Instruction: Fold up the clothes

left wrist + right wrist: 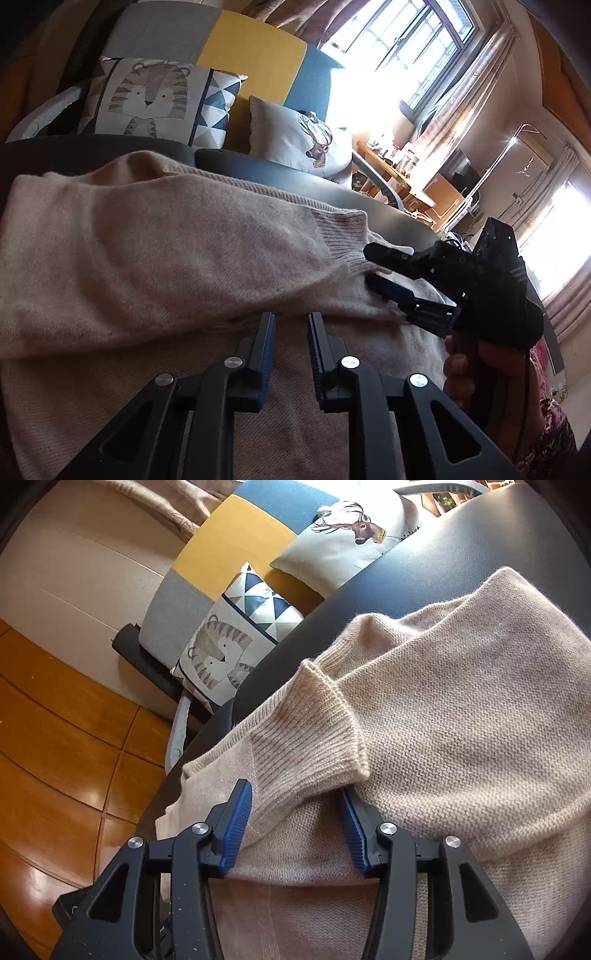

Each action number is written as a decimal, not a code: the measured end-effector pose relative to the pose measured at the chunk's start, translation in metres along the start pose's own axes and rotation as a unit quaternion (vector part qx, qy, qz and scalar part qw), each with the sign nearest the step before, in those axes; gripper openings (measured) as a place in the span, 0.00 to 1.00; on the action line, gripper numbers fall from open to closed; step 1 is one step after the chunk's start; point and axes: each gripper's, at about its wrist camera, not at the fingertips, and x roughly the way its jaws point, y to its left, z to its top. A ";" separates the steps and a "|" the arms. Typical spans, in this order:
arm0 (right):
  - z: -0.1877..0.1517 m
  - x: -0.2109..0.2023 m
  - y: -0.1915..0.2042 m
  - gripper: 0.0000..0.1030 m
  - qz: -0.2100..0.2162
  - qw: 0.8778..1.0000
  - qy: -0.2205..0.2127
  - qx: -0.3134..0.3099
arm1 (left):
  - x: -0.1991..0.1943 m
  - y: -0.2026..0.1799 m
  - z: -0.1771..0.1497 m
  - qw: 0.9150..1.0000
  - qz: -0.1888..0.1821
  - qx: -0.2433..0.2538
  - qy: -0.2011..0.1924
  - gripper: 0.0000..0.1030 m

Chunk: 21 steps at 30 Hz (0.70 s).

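Beige sweater lies spread over dark bench, sleeves folded across body. Left gripper hovers just above the knit, jaws a narrow gap apart, nothing btwn them. To its right, ribbed cuff of a sleeve sits btwn jaws of right gripper; jaws apart, pads beside the cuff, not pinching it. Behind bench: tiger cushion and deer cushion on a sofa.
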 end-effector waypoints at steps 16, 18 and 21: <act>0.005 0.016 0.005 0.08 -0.008 0.998 0.016 0.053 | -0.024 0.093 -0.006 0.977 -0.056 -0.206 -0.003 0.23; 0.006 0.009 0.011 0.08 0.008 0.999 0.007 0.051 | -0.021 0.098 -0.004 0.971 -0.079 -0.224 0.008 0.27; 0.011 -0.005 0.028 0.08 0.028 0.999 -0.012 0.032 | -0.020 0.108 -0.002 0.960 -0.113 -0.256 0.009 0.32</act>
